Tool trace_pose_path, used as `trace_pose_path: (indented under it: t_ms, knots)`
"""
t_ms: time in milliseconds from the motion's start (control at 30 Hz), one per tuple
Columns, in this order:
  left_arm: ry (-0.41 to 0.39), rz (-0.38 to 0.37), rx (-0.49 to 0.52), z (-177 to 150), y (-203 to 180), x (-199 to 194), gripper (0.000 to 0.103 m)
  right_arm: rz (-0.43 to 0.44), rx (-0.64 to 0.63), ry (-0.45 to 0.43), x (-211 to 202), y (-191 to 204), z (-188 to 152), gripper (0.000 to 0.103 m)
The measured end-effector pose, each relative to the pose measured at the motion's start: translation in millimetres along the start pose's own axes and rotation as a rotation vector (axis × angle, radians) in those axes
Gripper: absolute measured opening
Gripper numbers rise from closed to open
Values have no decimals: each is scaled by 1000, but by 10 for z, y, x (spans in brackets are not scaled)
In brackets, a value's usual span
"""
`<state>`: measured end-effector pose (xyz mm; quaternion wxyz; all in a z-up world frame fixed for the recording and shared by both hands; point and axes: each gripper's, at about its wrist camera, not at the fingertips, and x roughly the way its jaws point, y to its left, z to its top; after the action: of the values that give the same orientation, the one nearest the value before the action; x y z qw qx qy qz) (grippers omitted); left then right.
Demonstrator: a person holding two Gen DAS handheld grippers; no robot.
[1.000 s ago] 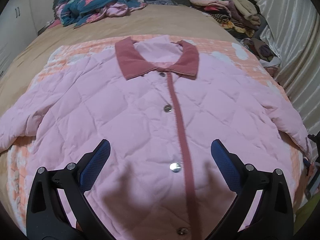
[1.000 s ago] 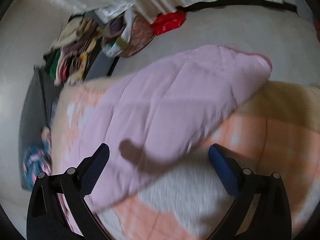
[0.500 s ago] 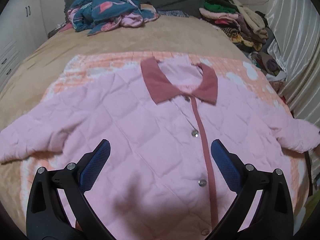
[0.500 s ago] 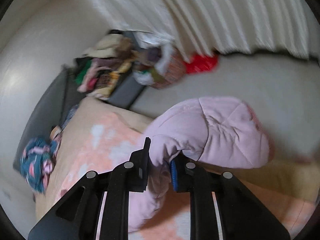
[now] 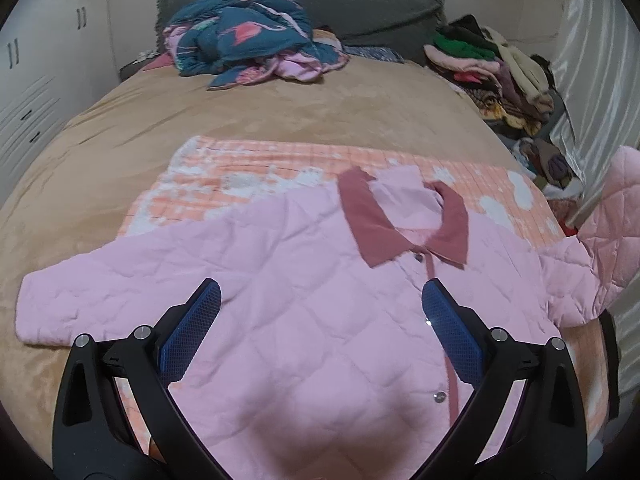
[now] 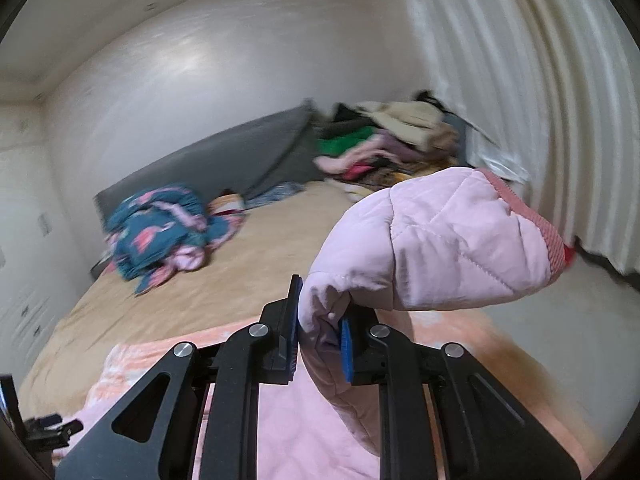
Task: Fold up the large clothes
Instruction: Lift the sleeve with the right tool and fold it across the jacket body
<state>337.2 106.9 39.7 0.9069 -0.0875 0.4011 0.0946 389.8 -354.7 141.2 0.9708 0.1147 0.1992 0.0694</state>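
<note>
1. The pink jacket [image 5: 304, 304] lies front-up and buttoned on an orange blanket [image 5: 256, 168] spread over the bed [image 5: 280, 108].
2. Its dark pink collar [image 5: 372, 224] points toward the headboard.
3. The left tool [image 5: 320, 320] hangs over the jacket's chest, jaws wide apart, gripping nothing.
4. The right tool [image 6: 320, 332] is clamped on the jacket's sleeve [image 6: 432, 248], lifted off the bed with its striped cuff [image 6: 536, 224] up in the air.
5. A blue flamingo-print bundle [image 5: 240, 40] sits near the headboard; a clothes pile [image 5: 492, 68] stands at the bed's right side by the curtain.
</note>
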Motion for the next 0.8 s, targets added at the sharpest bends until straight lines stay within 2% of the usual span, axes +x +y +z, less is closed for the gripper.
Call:
trace_pose_path:
  t_ms: [133,367,600,800]
  knots:
    - [-9,4,-52,-10,325,-31,94,66,-97,25,134,594,-81,16]
    - [8,9,-177,-167,888,16,94,147,-259,103,436,1513,-580,16]
    - [51,20,-236,-416,1135,175,94,156,-436,220,791,2239,-1407,16]
    - [77,-2,-276,-548,1176,326,94,180,-545,325,980,2516,-2075,21]
